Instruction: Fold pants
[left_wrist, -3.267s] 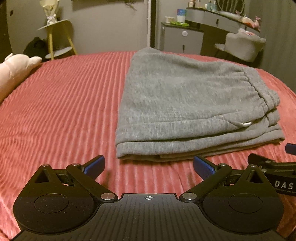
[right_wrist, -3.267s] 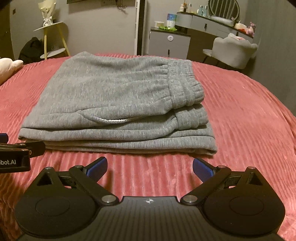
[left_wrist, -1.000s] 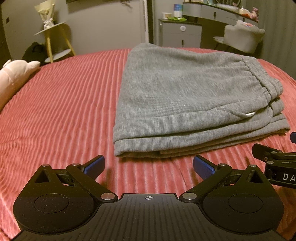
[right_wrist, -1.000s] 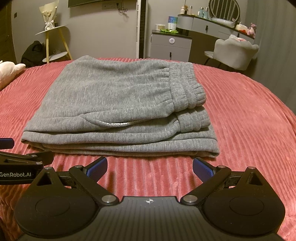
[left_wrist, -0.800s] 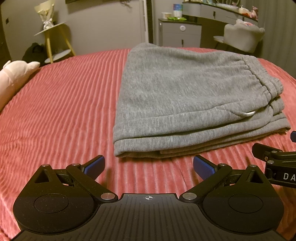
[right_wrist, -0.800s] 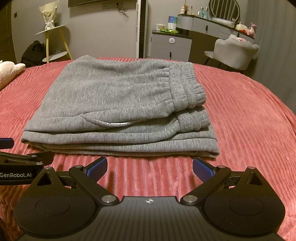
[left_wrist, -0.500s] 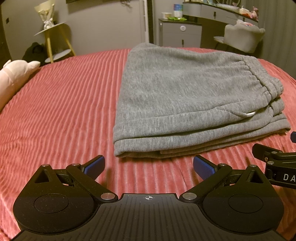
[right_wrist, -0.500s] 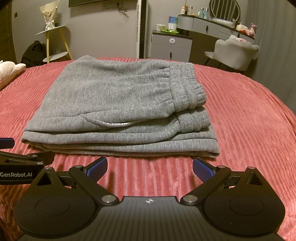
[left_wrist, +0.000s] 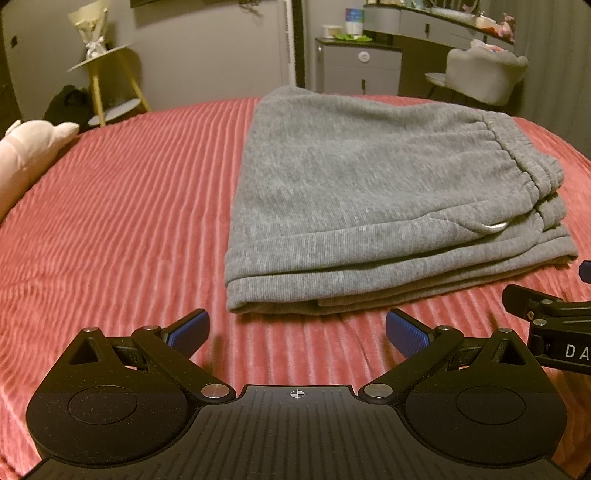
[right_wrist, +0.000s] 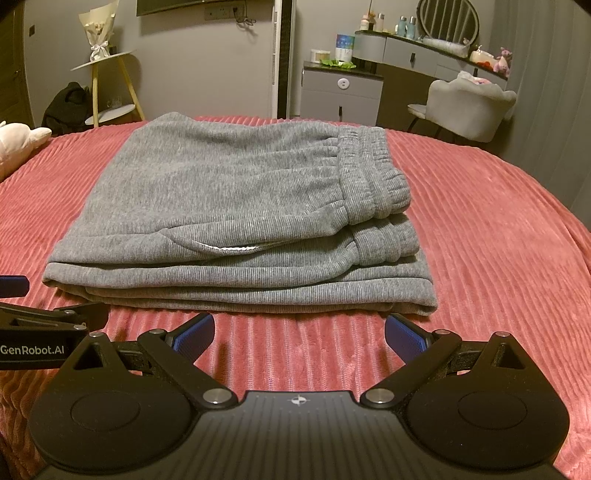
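Grey sweatpants (left_wrist: 369, 199) lie folded in a flat stack on the red ribbed bedspread (left_wrist: 118, 206), waistband to the right; they also show in the right wrist view (right_wrist: 236, 221). My left gripper (left_wrist: 297, 332) is open and empty, just in front of the stack's near left corner. My right gripper (right_wrist: 299, 334) is open and empty, just in front of the stack's near edge. Neither touches the pants. Each gripper shows at the edge of the other's view.
A pink plush toy (left_wrist: 26, 155) lies at the bed's left edge. Beyond the bed stand a yellow-legged side table (right_wrist: 107, 85), a grey cabinet (right_wrist: 341, 96), a dresser and a grey chair (right_wrist: 469, 107).
Almost nothing: both grippers hold still and open in front of the folded pants. Since 3.3 s ago the views have shifted slightly back.
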